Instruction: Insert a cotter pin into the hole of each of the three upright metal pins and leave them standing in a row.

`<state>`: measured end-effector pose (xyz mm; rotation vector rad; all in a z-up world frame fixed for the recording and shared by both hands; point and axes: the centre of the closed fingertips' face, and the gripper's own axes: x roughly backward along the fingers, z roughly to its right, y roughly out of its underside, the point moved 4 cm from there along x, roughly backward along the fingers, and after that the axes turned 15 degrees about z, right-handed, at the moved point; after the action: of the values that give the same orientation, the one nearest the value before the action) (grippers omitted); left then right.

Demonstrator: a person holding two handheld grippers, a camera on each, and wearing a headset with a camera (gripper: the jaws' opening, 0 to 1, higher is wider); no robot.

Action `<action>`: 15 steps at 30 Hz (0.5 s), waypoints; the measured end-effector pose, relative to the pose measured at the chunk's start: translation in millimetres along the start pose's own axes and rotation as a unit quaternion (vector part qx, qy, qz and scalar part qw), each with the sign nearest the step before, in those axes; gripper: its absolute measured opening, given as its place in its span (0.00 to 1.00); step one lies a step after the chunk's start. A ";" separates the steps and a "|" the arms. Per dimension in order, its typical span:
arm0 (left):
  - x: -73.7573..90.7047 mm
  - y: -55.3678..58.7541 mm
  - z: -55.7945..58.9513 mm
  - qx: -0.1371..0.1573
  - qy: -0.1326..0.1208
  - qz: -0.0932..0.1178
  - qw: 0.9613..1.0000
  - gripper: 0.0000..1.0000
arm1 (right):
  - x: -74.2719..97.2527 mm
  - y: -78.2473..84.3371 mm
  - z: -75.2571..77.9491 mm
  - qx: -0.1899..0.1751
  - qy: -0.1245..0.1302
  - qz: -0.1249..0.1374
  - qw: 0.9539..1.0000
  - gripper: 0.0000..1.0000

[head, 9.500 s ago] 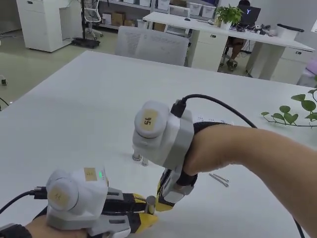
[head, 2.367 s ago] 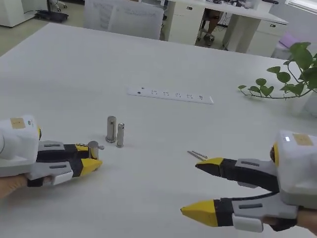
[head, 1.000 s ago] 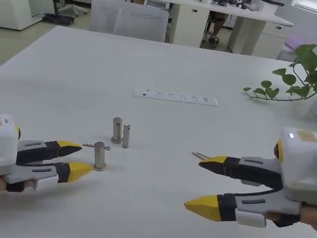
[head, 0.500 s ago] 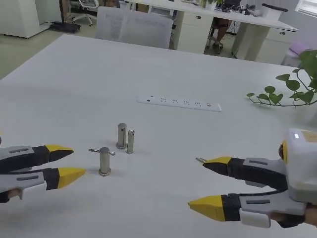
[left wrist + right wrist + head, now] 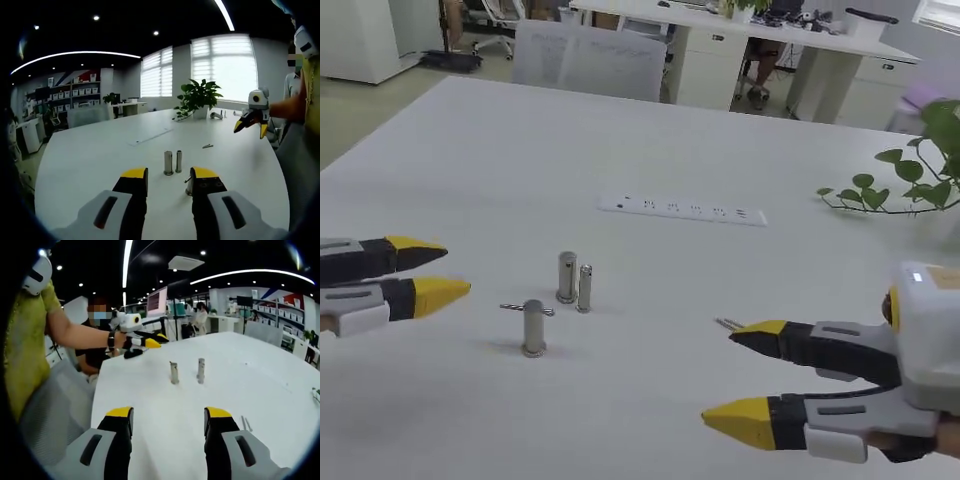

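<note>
Left gripper and right gripper jaws were open, empty. Loose cotter pins lay flat on the desk just ahead of the right gripper.

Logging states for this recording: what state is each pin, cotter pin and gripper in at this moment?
Near pin: upright, cotter pin through its hole, apart from the other two.
Taller pin: upright, no cotter pin seen in it.
Shorter pin: upright beside the taller one, no cotter pin seen in it.
Spare cotter pins: lying loose.
Left gripper: open, empty.
Right gripper: open, empty.
</note>
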<state>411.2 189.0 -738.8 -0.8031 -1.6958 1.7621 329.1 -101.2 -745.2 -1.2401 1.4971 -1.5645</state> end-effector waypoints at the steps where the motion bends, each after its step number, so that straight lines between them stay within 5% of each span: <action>1: -2.9 -1.0 -2.3 -0.002 0.001 0.000 1.000 0.33 | 0.3 0.5 0.3 0.000 0.001 -0.001 1.000 0.59; 7: -20.8 -2.1 -14.2 -0.007 0.011 -0.003 1.000 0.32 | 2.2 2.9 1.7 -0.004 0.004 -0.003 1.000 0.59; 15: -41.1 20.4 -29.1 0.010 0.018 -0.021 1.000 0.30 | 4.7 6.1 1.8 -0.007 0.009 -0.008 1.000 0.58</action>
<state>460.4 176.8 -758.1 -0.7791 -1.6570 1.7237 328.1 -107.1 -750.4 -1.2523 1.5155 -1.5833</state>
